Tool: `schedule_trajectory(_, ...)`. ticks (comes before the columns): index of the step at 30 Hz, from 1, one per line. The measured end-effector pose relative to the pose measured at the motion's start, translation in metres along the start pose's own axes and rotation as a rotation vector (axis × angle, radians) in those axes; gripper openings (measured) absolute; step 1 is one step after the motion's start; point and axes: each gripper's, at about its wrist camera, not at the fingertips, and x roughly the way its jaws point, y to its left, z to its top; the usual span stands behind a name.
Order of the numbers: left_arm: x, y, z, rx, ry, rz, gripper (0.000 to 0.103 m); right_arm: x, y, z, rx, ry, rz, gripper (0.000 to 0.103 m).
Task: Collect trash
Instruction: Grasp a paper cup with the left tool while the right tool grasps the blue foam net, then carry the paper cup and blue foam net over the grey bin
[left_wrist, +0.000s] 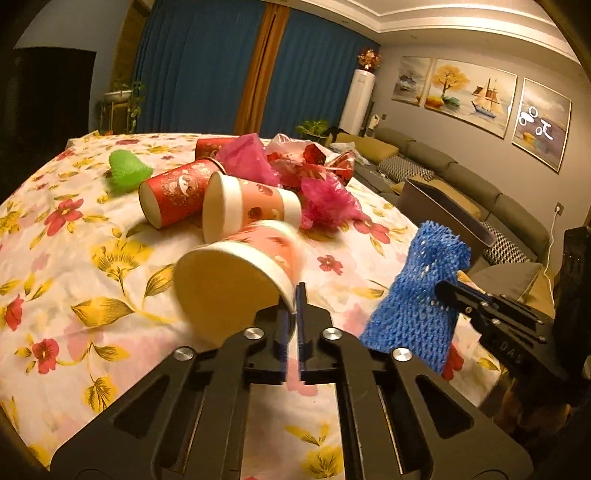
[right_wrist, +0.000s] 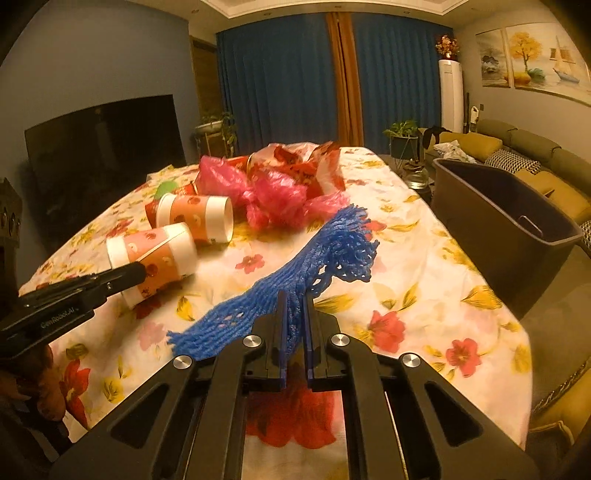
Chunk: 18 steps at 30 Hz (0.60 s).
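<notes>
A pink-and-white paper cup (left_wrist: 236, 273) lies on its side on the floral tablecloth (left_wrist: 74, 258), and my left gripper (left_wrist: 293, 291) is shut on its rim. The same cup (right_wrist: 155, 254) shows at the left of the right wrist view with the left gripper's fingers (right_wrist: 129, 275) on it. My right gripper (right_wrist: 294, 299) is shut on a blue foam net (right_wrist: 314, 266), held a little above the cloth; in the left wrist view that net (left_wrist: 417, 295) hangs at the right. More cups (left_wrist: 251, 206), pink plastic bags (left_wrist: 325, 203) and red wrappers (left_wrist: 314, 162) are piled farther back.
A dark bin (right_wrist: 509, 221) stands off the table's right edge, seen also as the bin (left_wrist: 443, 210) in the left wrist view. A green foam net (left_wrist: 127, 171) lies at the far left. A sofa (left_wrist: 461, 177) runs along the right wall; a television (right_wrist: 103, 155) stands at the left.
</notes>
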Motion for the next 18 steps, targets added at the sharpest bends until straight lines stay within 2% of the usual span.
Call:
schedule_trajectory(9, -0.025, -0.014, 0.012, 0.037, -0.066, -0.011, 0.002, -0.025, -0.018, 0.016, 0.023, -0.081, -0.033, 0.008)
schedule_trajectory(18, -0.030, -0.039, 0.049, 0.081, -0.137, -0.065, 0.002, -0.058, -0.046, 0.046, 0.035, -0.199, -0.101, 0.008)
